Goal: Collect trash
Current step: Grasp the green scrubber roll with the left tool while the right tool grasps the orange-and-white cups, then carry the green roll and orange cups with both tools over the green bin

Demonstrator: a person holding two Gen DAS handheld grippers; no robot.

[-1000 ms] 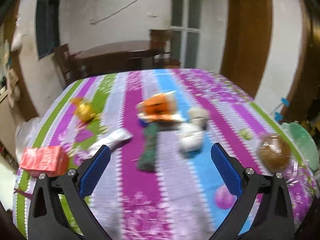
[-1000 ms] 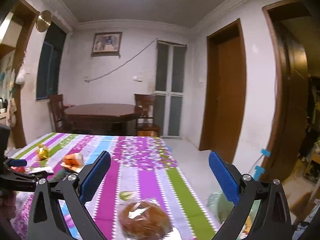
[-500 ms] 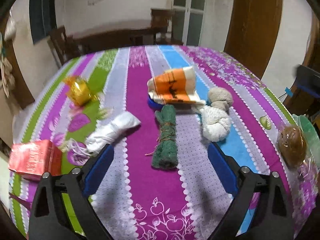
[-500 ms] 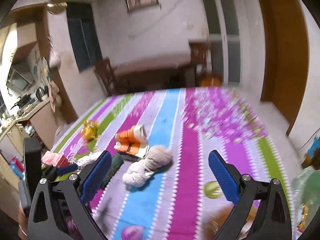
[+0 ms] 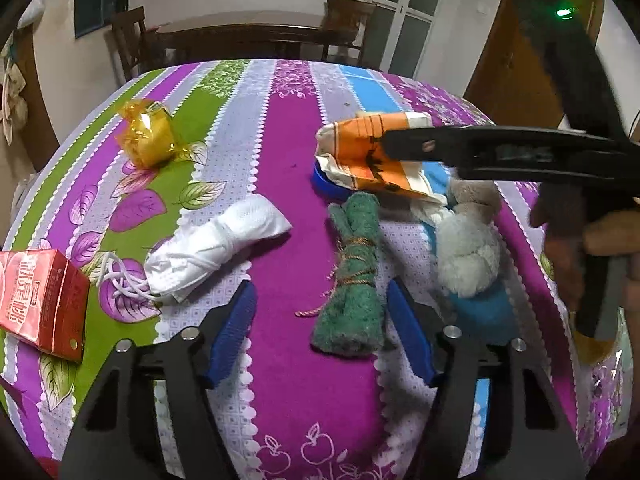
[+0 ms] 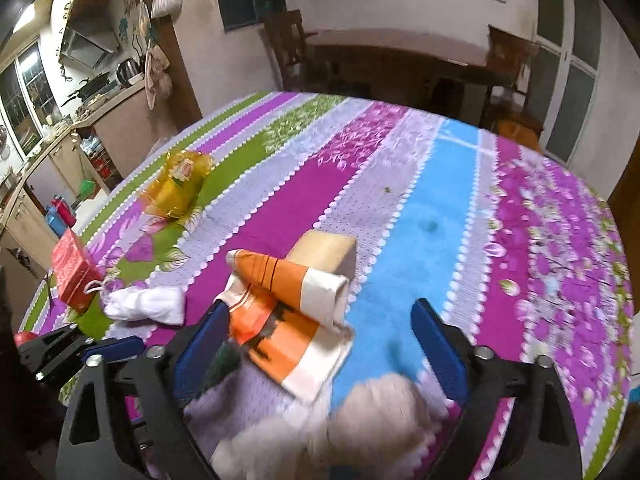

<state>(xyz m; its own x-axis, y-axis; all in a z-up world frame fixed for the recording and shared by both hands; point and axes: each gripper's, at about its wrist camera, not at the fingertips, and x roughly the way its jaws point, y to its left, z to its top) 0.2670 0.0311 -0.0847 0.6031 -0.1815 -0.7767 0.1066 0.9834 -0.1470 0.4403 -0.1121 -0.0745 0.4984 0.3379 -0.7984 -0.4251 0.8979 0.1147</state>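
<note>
Seven loose items on striped floral tablecloth (image 5: 280, 168): one yellow cellophane wrapper (image 5: 150, 136), one red carton (image 5: 40, 304), one white cloth bundle (image 5: 224, 248), one green tied cloth roll (image 5: 354, 276), one orange-and-white cloth (image 6: 288, 320), one tan block (image 6: 324, 254) behind it, one fuzzy beige bundle (image 5: 468, 252).

Left gripper (image 5: 320, 340): spread, empty, low over green roll's near end. Right gripper (image 6: 320, 356): spread, empty, straddling orange cloth, over beige bundle.

Beyond: one dark wooden table (image 6: 396, 52), two chairs, kitchen counter at left.

R hand-held gripper (image 6: 320, 344) open over orange cloth (image 6: 288, 320).
</note>
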